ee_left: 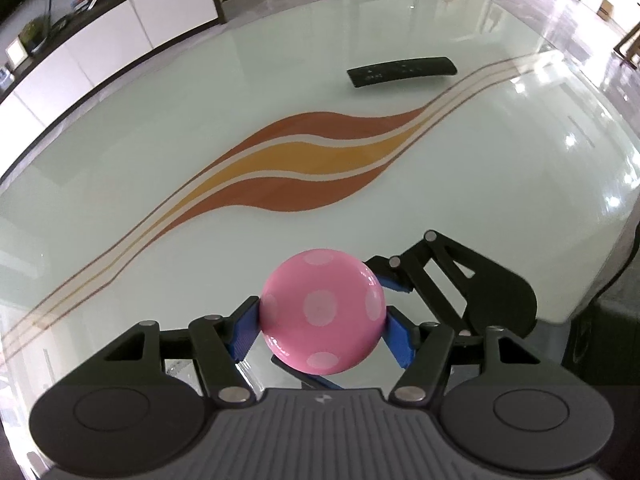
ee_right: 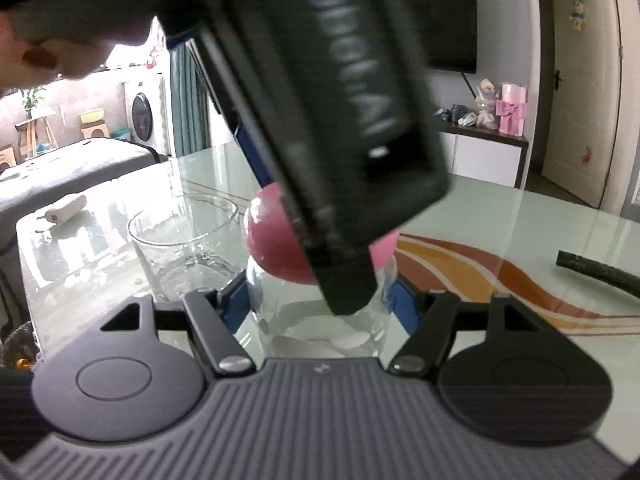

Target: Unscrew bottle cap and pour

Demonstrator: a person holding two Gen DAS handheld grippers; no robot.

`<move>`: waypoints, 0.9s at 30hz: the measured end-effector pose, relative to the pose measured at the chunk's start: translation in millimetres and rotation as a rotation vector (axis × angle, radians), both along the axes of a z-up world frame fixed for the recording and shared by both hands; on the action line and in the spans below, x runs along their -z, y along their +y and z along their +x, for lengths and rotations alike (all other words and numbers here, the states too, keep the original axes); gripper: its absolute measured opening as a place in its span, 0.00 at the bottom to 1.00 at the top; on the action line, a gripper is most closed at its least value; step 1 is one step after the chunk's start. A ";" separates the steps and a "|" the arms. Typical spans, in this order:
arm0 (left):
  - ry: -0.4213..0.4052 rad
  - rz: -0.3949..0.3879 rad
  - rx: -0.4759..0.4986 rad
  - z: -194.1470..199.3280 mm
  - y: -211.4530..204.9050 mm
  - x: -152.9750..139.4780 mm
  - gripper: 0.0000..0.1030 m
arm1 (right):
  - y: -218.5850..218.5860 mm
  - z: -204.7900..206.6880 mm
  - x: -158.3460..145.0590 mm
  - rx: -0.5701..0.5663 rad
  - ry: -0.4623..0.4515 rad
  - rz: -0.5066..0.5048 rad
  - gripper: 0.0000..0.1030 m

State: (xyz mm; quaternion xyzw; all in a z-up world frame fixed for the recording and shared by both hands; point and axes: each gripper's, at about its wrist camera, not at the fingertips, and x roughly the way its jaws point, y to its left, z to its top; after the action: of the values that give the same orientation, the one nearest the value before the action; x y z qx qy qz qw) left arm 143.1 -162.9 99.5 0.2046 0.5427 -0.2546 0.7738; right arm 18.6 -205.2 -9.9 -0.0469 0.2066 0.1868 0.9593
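1. Clear glass cup (ee_right: 188,248): stands upright on the glossy white glass tabletop (ee_left: 160,128), to the left of the bottle in the right wrist view. Whether it touches the bottle cannot be told.
2. Left gripper (ee_left: 323,322): pointed steeply downward, its blue pads (ee_left: 244,330) pressed against both sides of the round pink cap with pale polka dots (ee_left: 323,314). It is pinching the cap. In the right wrist view its dark body crosses the upper frame, blurred, over the cap.
3. Cap: seated on top of the clear plastic bottle (ee_right: 320,320), above the tabletop near its close edge.
4. Right gripper (ee_right: 320,304): aimed shallowly downward, its blue pads (ee_right: 232,304) set on either side of the bottle's clear body below the cap. It is clamped on the bottle.
5. Bottle: upright, between the cup and the orange and brown wave pattern (ee_left: 304,160) printed in the tabletop.
6. Long black remote control (ee_left: 402,71): lies flat on the tabletop, well apart from the bottle, beyond the wave pattern.
7. A hand (ee_right: 36,52): visible at the upper left of the right wrist view, blurred.
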 end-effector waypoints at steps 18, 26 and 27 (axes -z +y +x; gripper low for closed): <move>0.010 -0.024 -0.145 5.4 -1.0 1.4 0.66 | 14.4 11.1 3.5 0.060 -0.035 -0.029 0.68; -0.019 0.003 -0.107 3.0 -6.7 1.8 0.70 | 7.6 15.7 1.9 0.004 -0.019 -0.024 0.70; -0.031 0.010 -0.087 1.9 -8.3 1.6 0.70 | 6.3 16.4 1.6 -0.004 -0.017 -0.025 0.70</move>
State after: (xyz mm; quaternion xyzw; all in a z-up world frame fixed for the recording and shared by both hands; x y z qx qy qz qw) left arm 145.0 -171.2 98.0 0.1889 0.5402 -0.2147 0.7915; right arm 35.0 -198.9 -11.5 -0.0612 0.2005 0.1858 0.9600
